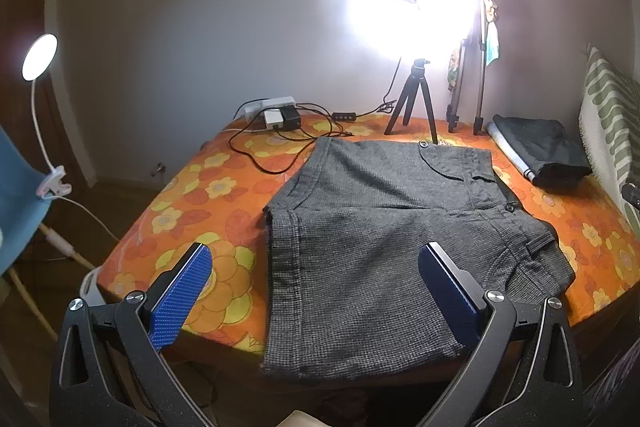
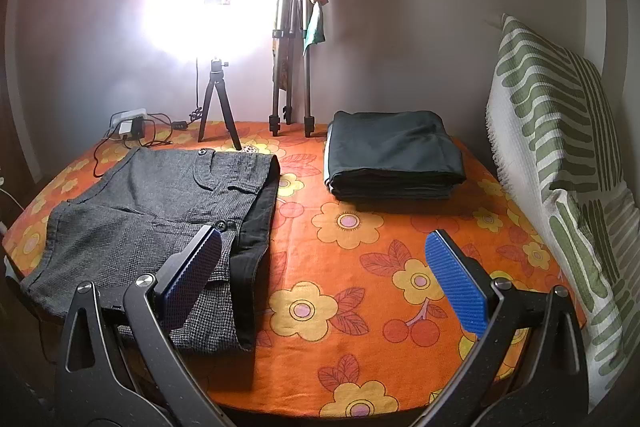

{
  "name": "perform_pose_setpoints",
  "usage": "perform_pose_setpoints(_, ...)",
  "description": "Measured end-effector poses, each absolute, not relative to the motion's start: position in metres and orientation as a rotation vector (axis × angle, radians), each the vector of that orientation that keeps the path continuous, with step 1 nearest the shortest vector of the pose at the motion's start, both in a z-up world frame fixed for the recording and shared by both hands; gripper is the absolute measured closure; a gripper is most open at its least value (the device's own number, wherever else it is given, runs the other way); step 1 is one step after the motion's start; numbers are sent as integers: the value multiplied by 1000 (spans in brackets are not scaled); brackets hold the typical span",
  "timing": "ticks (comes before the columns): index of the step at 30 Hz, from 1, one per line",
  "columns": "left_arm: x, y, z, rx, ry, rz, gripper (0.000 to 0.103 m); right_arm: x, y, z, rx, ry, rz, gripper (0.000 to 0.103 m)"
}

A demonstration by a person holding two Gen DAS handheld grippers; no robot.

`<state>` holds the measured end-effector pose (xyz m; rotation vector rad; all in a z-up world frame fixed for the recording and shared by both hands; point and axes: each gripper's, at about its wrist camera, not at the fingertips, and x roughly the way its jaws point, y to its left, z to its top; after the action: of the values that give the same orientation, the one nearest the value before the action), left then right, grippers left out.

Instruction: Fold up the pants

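The grey pants (image 1: 384,247) lie folded on the orange flowered bed (image 1: 192,195), in the centre of the left wrist view and at the left of the right wrist view, with the near edge at the bed's front. To finish well I would press the layers flat, line up the edges and take the next fold from the near corners. The left tool (image 1: 316,291) hangs above the near part of the pants, wide apart and holding nothing; the right tool (image 2: 324,275) is also wide and empty, its left finger (image 2: 192,275) over the waistband side, its right finger (image 2: 456,283) over bare bed.
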<state>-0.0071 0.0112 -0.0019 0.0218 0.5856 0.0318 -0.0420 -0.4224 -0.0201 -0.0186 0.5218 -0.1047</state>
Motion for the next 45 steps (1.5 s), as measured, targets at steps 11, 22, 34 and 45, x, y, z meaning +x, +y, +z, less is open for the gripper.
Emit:
perform_pose_setpoints(11,-10,8,-4,35,584,24,2,-42,-422,-21,-20,522,-101,0)
perform_pose_setpoints(22,-6,17,-29,56,651,-32,22,-43,-406,-40,-69,563,30,0)
perform_pose_setpoints(34,-22,18,-43,245,764,-186,33,-51,-365,-64,-218,598,335,10)
perform_pose_setpoints(45,-35,-7,-83,441,855,-333,35,-52,-327,-94,-391,721,523,26)
